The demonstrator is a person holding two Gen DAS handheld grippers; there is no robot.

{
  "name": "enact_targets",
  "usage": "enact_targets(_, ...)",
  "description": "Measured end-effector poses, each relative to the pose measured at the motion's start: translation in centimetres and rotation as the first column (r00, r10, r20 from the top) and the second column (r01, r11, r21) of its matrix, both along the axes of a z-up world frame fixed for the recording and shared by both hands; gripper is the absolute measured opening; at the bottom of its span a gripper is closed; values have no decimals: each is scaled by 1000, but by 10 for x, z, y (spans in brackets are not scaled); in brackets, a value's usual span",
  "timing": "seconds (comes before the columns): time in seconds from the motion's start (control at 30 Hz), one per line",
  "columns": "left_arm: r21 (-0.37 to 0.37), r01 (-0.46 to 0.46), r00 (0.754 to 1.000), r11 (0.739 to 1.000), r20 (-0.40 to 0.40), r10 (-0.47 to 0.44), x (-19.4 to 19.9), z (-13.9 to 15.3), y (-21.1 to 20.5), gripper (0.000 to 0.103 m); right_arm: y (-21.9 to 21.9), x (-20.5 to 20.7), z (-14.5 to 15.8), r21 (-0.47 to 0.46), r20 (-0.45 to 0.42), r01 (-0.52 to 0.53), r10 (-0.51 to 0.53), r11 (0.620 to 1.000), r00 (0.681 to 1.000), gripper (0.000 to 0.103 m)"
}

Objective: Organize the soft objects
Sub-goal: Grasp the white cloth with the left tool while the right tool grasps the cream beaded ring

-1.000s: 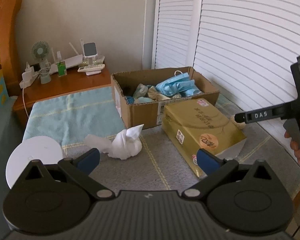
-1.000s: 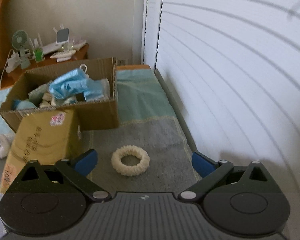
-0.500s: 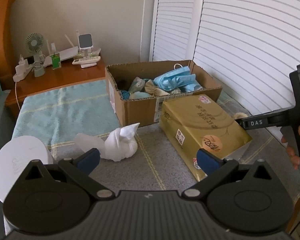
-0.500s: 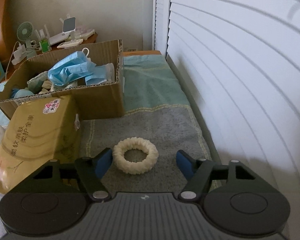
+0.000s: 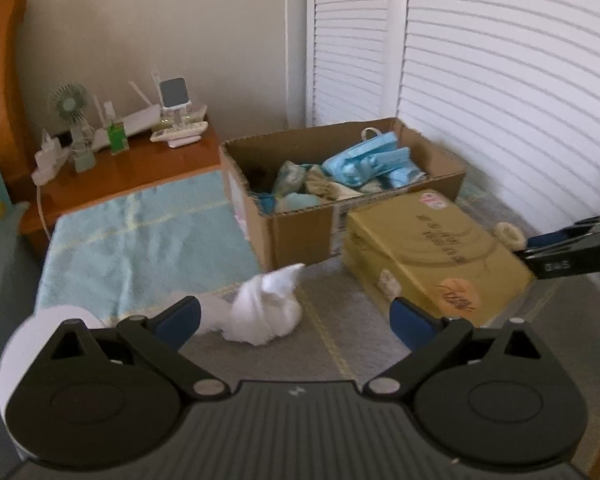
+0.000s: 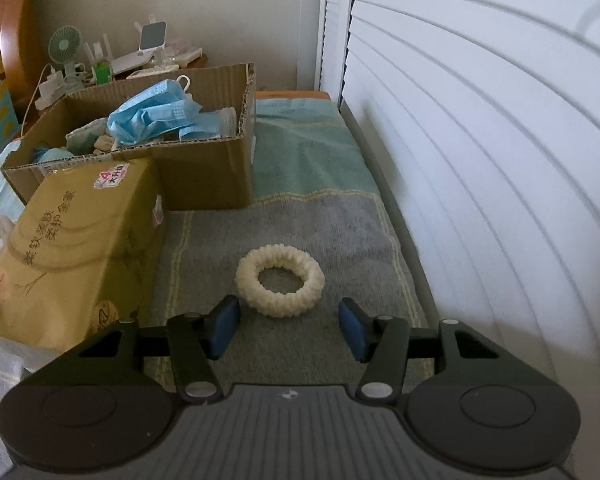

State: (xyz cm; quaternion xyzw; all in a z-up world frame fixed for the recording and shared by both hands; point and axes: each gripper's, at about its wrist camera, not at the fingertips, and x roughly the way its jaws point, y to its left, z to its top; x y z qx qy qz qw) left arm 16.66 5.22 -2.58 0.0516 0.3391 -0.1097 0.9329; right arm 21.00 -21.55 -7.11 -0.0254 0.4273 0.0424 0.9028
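Note:
A cream scrunchie ring lies on the grey mat just ahead of my right gripper, which is open and empty with the ring's near edge between its fingertips. A white crumpled cloth lies on the mat just ahead of my left gripper, which is open and empty. A cardboard box behind holds blue face masks and other soft items; it also shows in the right wrist view. The scrunchie peeks out behind the yellow pack, near the right gripper's fingers.
A yellow tissue pack lies against the box front, left of the scrunchie. A white round object sits at the left. A wooden nightstand with a fan and gadgets stands behind. White louvred doors run along the right.
My right gripper has moved down toward the scrunchie and its fingers have narrowed around it. My left gripper has moved closer to the white cloth.

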Motion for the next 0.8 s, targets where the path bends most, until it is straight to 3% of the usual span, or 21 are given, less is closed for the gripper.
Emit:
enact_targets(0.23, 78, -8, 1000, 997, 0, 8, 16, -10, -6, 71, 2, -2, -2, 3, 14, -13, 13, 1000, 1000, 66)
enact_targets(0.8, 113, -50, 998, 992, -22, 52, 34, -38, -10, 59, 2, -5, -3, 18, 27, -19, 18, 1000, 999, 70)
